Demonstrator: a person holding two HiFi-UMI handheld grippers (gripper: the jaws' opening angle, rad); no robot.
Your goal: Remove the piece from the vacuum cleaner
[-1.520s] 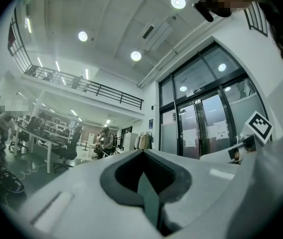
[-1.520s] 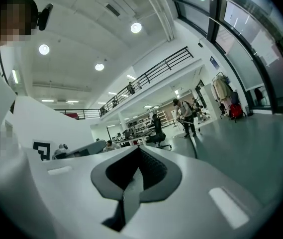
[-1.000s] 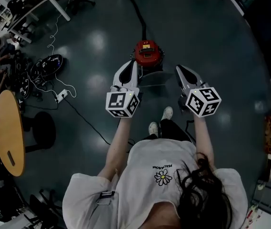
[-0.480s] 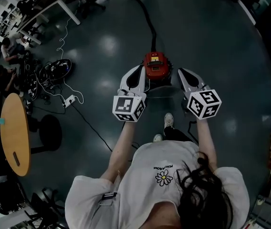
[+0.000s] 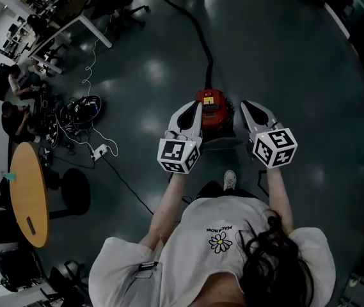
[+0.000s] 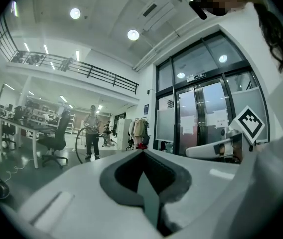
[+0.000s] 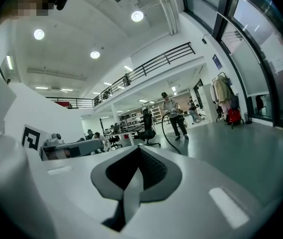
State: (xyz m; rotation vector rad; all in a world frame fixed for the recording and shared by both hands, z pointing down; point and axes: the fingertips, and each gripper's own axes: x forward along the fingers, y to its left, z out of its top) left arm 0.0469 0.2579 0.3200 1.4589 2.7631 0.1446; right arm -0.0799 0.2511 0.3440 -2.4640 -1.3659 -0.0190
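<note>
A red canister vacuum cleaner (image 5: 212, 106) stands on the dark floor, and its black hose (image 5: 194, 24) runs away toward the top of the head view. My left gripper (image 5: 196, 106) hangs above the floor just left of the vacuum, with its jaws together and nothing between them. My right gripper (image 5: 246, 105) is to the vacuum's right, also shut and empty. Both point level over the vacuum, so neither gripper view shows it. In the left gripper view the jaws (image 6: 142, 154) meet in a thin seam. The right gripper view shows the same closed tip (image 7: 139, 150).
A person (image 7: 173, 116) stands far ahead holding the hose's far end. A round wooden table (image 5: 28, 194), a cable pile (image 5: 79, 107) and a power strip (image 5: 100, 151) lie to the left. Desks and office chairs (image 5: 73, 5) stand at the upper left. Glass doors (image 6: 201, 113) are on the right.
The person has stepped forward. The vacuum cleaner has drawn in from ahead of the gripper tips to between them. Both grippers stay shut.
</note>
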